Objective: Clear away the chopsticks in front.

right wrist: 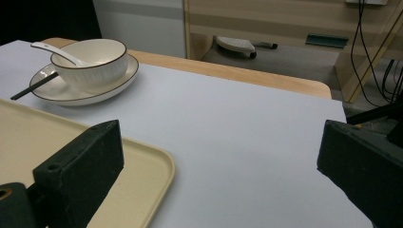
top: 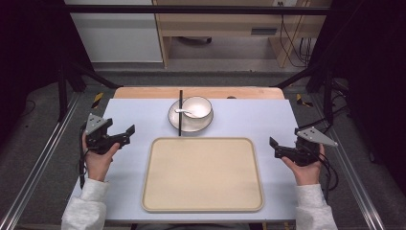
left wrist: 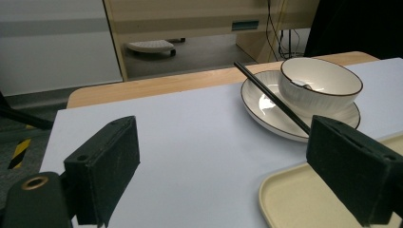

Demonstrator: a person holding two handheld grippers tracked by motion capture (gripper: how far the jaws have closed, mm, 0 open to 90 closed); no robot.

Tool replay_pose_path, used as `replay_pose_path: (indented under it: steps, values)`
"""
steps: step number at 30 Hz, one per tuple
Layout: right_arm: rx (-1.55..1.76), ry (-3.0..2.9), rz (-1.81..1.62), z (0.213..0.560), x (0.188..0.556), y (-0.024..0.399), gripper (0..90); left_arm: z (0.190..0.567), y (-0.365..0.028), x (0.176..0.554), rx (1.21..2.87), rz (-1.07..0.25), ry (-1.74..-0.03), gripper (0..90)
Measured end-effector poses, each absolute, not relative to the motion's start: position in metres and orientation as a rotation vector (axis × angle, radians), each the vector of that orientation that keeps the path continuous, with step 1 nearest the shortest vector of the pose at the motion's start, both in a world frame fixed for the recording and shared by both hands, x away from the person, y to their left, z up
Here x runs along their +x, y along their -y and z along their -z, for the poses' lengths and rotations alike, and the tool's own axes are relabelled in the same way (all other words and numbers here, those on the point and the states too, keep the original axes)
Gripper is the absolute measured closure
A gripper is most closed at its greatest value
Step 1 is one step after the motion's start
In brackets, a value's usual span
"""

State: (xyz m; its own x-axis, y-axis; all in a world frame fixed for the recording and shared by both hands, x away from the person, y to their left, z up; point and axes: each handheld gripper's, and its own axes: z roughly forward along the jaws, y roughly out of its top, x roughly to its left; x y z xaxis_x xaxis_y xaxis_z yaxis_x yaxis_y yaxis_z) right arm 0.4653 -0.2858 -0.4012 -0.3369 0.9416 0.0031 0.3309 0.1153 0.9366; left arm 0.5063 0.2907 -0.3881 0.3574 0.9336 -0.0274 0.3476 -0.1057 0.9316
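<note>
Pale blue-grey tabletop (top: 134,167), wooden edge at its far side, dark floor and light cabinets beyond. Landmark: the cream tray (top: 202,201), bare, lying at the middle of my side of the table. Item one, beyond the tray's far edge: a white plate (top: 174,120) with a thin dark rim, carrying a ribbed white bowl (top: 197,106), also dark-rimmed, glossy, upright. Item two: a white spoon (top: 184,111) resting inside the bowl, handle pointing to the tray's left. Item three: black chopsticks (top: 180,112) lying across the plate's left part, one end reaching toward the tray, the other past the plate's far rim. Item four: my left gripper (top: 125,134), left of the tray, jaws spread wide, nothing between them. Item five: my right gripper (top: 274,148), right of the tray, jaws likewise apart and empty. Hazards, as I judge them: the chopsticks only rest on the rim, so a nudge could roll them off; the glazed plate and bowl look slippery for my pads, and lifting the plate unevenly could slide the bowl or tip the spoon out.
</note>
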Motion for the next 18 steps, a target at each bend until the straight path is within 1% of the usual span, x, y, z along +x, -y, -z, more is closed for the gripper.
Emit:
replay_pose_path:
  steps: [3,4,8,15,16,18]
  values:
    - [1.241,-1.757,-1.223,0.401,0.466,0.286,1.9,0.389,-0.287,0.512,1.645,-0.757,-1.161,11.9]
    - [1.24,-1.757,-1.224,0.401,0.466,0.286,1.9,0.391,-0.285,0.518,1.66,-0.74,-1.168,11.7]
    - [1.24,-1.755,-1.23,0.401,0.466,0.286,1.9,0.389,-0.282,0.525,1.679,-0.746,-1.167,11.1]
    - [1.24,-1.76,-1.229,0.401,0.466,0.286,1.9,0.367,-0.271,0.538,1.697,-0.775,-1.135,10.3]
    - [1.239,-1.758,-1.23,0.401,0.466,0.287,1.9,0.356,-0.264,0.542,1.708,-0.789,-1.113,10.3]
    - [1.242,-1.757,-1.231,0.401,0.466,0.287,1.9,0.347,-0.257,0.546,1.725,-0.801,-1.09,10.2]
